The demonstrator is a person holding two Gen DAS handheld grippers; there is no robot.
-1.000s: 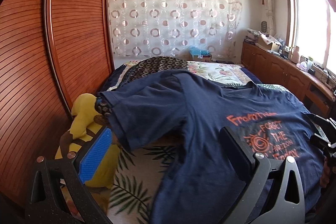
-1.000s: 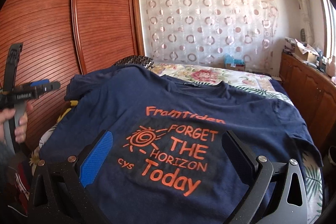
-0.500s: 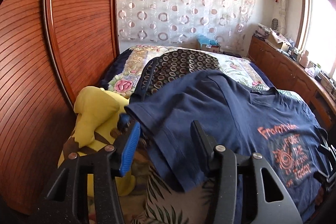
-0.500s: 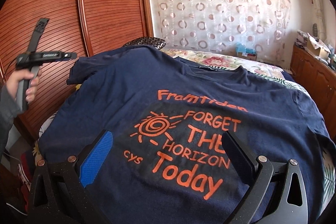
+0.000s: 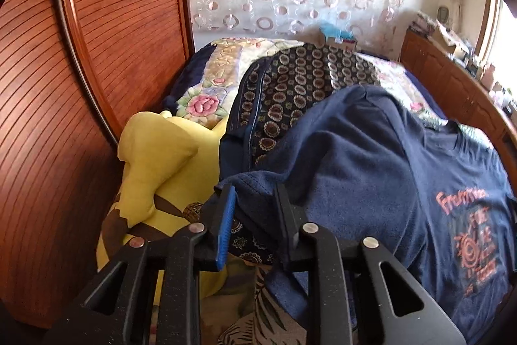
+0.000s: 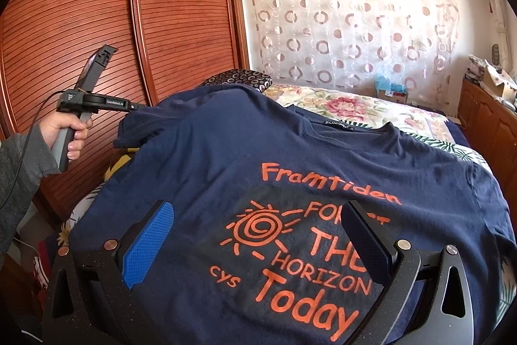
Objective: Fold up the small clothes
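A navy T-shirt (image 6: 290, 157) with orange lettering lies spread face up over the bed (image 6: 355, 109), filling the middle and lower part of the right wrist view. In the left wrist view its sleeve (image 5: 258, 183) reaches toward the lower centre of the frame, and the left gripper (image 5: 255, 209) has that sleeve's hem between its blue pad and its black one. The jaws are closing, but a gap still shows beside the cloth, so the pads do not yet press on it. The right gripper (image 6: 255, 244) hovers at the bottom of its own frame with fingers spread wide over the printed chest — nothing is between them. At the left edge of the right wrist view a hand (image 6: 69, 131) in a grey sleeve (image 6: 19, 170) holds the left gripper's handle, its tip at the shirt's sleeve. A yellow plush toy (image 5: 155, 157) sits left of centre in the left wrist view, just beside a dark ring-patterned cloth (image 5: 290, 92). Reddish slatted wardrobe doors (image 6: 97, 21) fill the left side — a ring-patterned curtain (image 6: 349, 21) hangs at the upper right.
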